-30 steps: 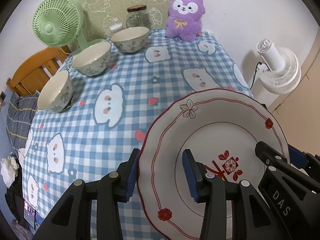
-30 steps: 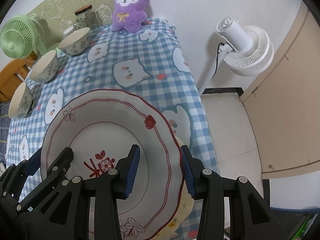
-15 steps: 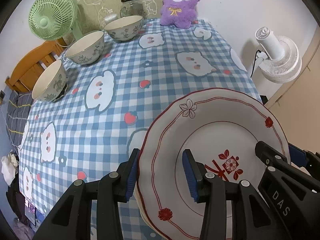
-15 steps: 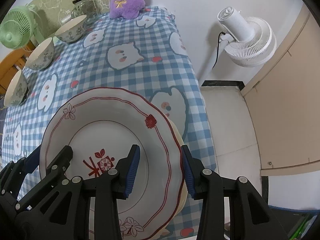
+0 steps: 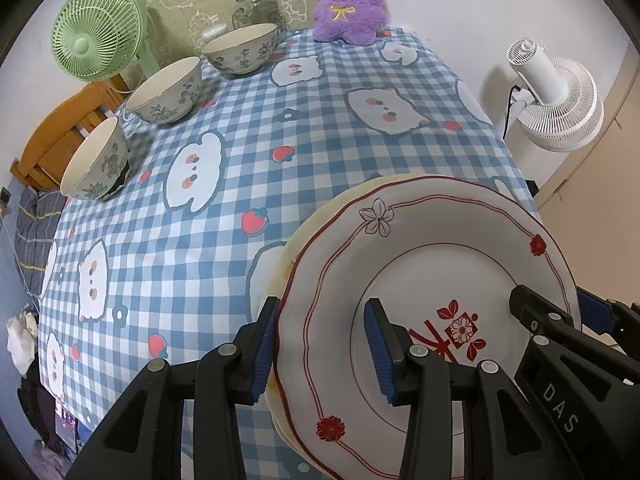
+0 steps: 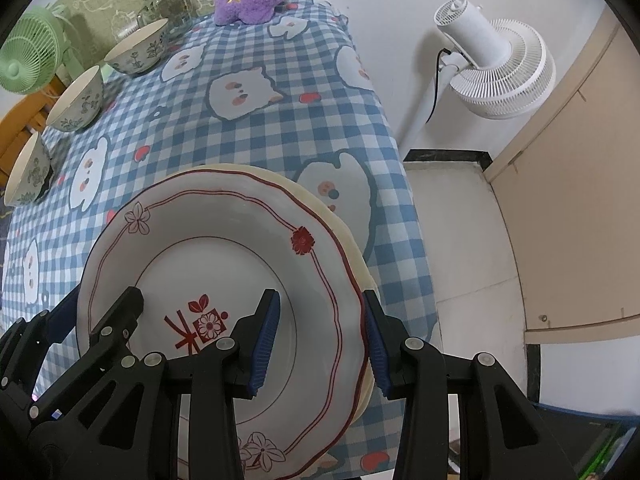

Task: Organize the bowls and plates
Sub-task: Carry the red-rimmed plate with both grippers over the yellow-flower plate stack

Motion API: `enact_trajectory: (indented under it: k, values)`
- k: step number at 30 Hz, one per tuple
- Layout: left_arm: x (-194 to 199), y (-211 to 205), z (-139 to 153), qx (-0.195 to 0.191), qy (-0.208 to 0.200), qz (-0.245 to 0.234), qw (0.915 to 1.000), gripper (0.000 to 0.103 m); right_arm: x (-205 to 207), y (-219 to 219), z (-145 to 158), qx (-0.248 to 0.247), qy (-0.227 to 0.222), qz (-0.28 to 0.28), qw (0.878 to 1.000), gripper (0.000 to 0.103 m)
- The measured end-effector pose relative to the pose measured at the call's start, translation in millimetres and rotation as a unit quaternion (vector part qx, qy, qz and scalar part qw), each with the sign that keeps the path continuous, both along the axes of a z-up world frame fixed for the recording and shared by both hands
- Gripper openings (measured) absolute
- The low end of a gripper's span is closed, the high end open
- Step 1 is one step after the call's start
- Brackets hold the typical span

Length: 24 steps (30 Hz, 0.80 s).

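Left wrist view, lower right: we have brought the red-trimmed plate (image 5: pixel 432 280) down until a cream plate (image 5: pixel 280 276) on the desk (image 5: pixel 240 128) shows just beneath, left claw (image 5: pixel 320 340) and right claw (image 6: pixel 320 340) each clamped on its rim, so stacking looks close.

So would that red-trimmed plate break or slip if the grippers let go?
Probably fragile: the plate looks like glazed ceramic. Its glossy surface may be slippery, so the left gripper and right gripper clamp opposite rims. It hangs just over a cream plate, so a drop would likely clack, maybe chip.
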<state>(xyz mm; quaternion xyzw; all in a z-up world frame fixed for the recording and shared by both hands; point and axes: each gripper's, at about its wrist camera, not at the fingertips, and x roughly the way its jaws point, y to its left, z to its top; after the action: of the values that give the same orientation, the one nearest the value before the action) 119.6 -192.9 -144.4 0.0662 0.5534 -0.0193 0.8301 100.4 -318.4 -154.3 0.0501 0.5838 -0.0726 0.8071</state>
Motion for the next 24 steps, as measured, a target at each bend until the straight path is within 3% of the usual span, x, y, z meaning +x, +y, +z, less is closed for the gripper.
enact_trajectory:
  k: [24]
  values:
    - [-6.1, -12.4, -1.8, 0.0, -0.009, -0.02, 0.9998, 0.043, -11.6, -9.6, -3.3, 0.003, 0.005, -0.024, 1.0, 0.045]
